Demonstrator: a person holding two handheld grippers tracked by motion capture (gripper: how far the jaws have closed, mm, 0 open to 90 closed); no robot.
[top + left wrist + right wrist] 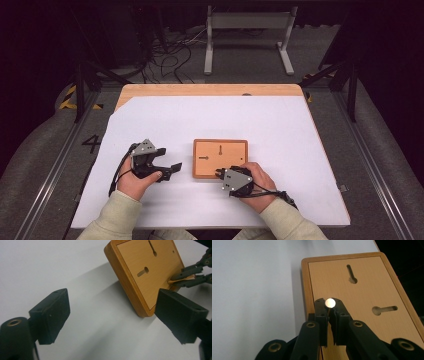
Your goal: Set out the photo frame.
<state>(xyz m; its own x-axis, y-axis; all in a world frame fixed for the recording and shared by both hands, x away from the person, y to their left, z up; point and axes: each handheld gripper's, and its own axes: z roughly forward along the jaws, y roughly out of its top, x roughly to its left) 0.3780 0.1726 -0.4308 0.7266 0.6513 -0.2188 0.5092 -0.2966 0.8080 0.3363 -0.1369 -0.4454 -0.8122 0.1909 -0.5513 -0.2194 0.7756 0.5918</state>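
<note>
Two tongs observed, one per hand, black and hard-surfaced, each topped by a grey three-cornered plate. Left tongs (170,169): jaws spread wide, nothing between them, hovering over the white sheet (150,120) that covers the wooden desk (200,90). Right tongs (329,308): jaws pressed together on one small peg (330,303), round pale head upward, thin shank running down between the jaws; its long axis appears roughly upright, though the lower end is hidden.

One rectangular wooden board (220,159), raised rim with rounded corners and smooth light inlay, lies flat between the two tongs, just right of the left tongs, with the right tongs over its near edge. Two keyhole-shaped slots (352,273) counted in its face, set at right angles to each other. One small round hole (173,251) noted near a corner.
</note>
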